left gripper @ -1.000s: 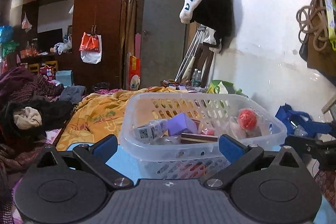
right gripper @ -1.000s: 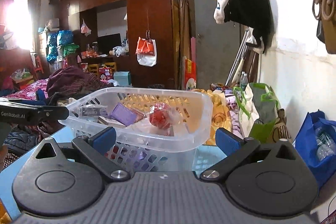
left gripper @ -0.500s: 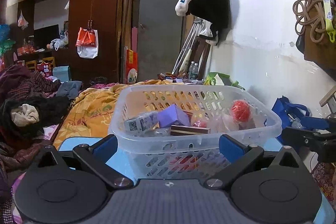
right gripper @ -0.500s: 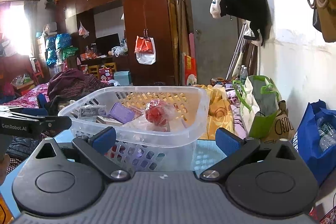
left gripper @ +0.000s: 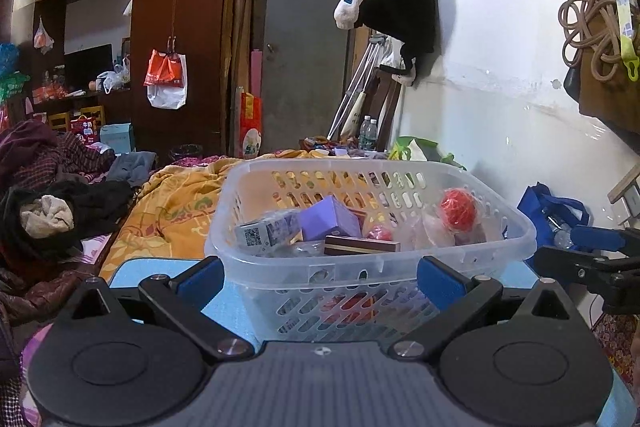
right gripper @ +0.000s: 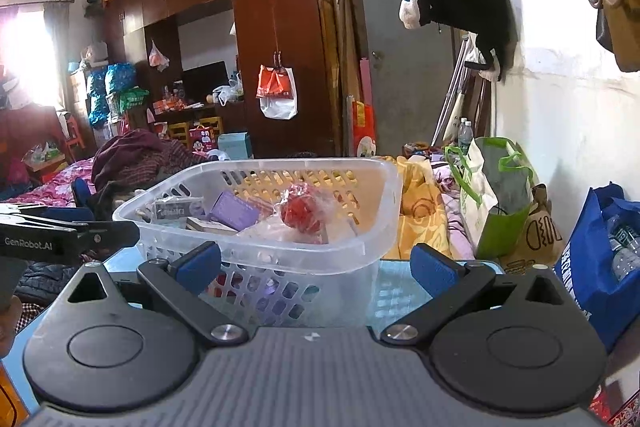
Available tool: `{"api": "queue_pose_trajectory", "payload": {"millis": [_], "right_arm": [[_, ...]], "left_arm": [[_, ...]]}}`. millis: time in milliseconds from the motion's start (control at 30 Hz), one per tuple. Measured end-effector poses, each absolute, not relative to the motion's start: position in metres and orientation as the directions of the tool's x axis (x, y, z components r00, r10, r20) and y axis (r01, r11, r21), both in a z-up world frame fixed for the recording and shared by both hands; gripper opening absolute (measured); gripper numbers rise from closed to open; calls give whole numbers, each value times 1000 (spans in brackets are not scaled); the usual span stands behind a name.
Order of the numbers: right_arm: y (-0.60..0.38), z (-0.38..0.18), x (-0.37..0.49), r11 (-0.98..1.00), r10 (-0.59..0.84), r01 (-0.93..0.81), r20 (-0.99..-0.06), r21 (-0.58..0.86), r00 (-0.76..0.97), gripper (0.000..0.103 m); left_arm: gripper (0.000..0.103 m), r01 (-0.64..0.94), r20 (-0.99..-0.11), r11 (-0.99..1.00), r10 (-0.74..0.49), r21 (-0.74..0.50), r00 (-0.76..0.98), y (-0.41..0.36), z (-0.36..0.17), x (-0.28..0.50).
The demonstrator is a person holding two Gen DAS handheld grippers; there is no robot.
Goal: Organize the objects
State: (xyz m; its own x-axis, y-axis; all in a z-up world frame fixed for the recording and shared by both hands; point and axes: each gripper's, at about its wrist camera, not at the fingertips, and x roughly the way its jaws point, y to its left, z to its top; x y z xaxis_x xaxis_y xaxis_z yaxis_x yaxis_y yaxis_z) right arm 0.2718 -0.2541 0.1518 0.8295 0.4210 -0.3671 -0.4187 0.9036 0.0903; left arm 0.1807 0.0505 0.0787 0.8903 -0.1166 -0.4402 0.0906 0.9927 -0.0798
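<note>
A clear plastic basket [left gripper: 516,227] [right gripper: 384,203] stands on a light blue table [left gripper: 160,267] [right gripper: 400,283]. Inside lie a purple box [left gripper: 330,219] [right gripper: 234,211], a white box with a QR code [left gripper: 264,231], a dark flat box [left gripper: 360,245] and a red ball in clear wrap [left gripper: 458,209] [right gripper: 300,213]. My left gripper [left gripper: 320,277] is open just in front of the basket, its blue pads either side of the near wall. My right gripper [right gripper: 316,265] is open too, facing the basket's near corner. Each gripper appears at the edge of the other's view.
Behind the table lies a bed with an orange blanket [left gripper: 176,211] and piled dark clothes [left gripper: 52,211]. A white wall [left gripper: 500,87] runs on the right, with a blue bag [right gripper: 600,263] and a green bag [right gripper: 496,203] beside it. A dark wardrobe [right gripper: 256,39] stands at the back.
Both grippers have tilted slightly upward and drawn back a little; the basket sits lower and a bit farther left in the left view. Both stay open.
</note>
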Motion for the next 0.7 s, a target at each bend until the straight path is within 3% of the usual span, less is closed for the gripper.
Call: {"api": "queue_pose_trajectory", "payload": {"millis": [700], "right_arm": [[-257, 153, 273, 909, 411, -405, -368, 96, 834, 103]], "left_arm": [[103, 96, -454, 992, -122, -81, 883, 44, 70, 185]]}}
